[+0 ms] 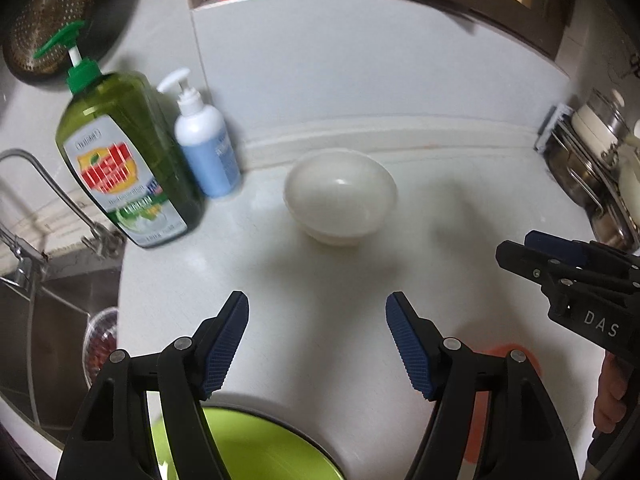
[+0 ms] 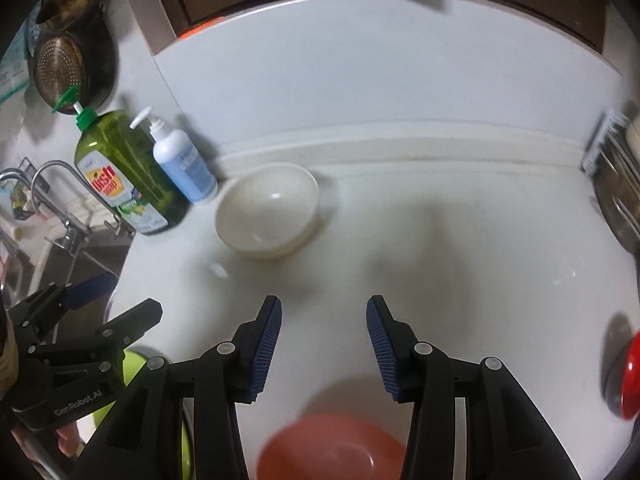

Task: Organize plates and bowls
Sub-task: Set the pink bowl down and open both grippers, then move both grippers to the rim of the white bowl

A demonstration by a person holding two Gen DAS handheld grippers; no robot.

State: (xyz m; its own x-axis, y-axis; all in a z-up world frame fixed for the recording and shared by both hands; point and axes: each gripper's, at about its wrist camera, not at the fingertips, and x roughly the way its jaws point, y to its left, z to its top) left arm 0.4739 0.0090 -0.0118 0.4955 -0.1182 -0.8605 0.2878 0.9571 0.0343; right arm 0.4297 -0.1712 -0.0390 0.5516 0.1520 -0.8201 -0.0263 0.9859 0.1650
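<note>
A white bowl [image 1: 340,196] [image 2: 268,210] stands upright on the white counter [image 1: 320,272] near the back wall. My left gripper [image 1: 317,304] hovers open in front of it, with nothing between its fingers. Under it lies a lime-green plate [image 1: 260,444] [image 2: 134,364]. My right gripper [image 2: 323,304] is open and holds nothing, above an orange bowl [image 2: 332,448] [image 1: 508,350] at the counter's front. Each gripper shows in the other's view: the right gripper [image 1: 516,245] at the right edge, the left gripper [image 2: 128,296] at the lower left. A red dish [image 2: 628,376] peeks in at far right.
A green dish-soap bottle [image 1: 124,160] and a white-and-blue pump bottle [image 1: 208,148] stand left of the white bowl. Left of them are a faucet [image 1: 52,188] and a steel sink [image 1: 48,320]. A metal strainer [image 2: 60,68] hangs on the wall. A rack with pots [image 1: 596,160] fills the right side.
</note>
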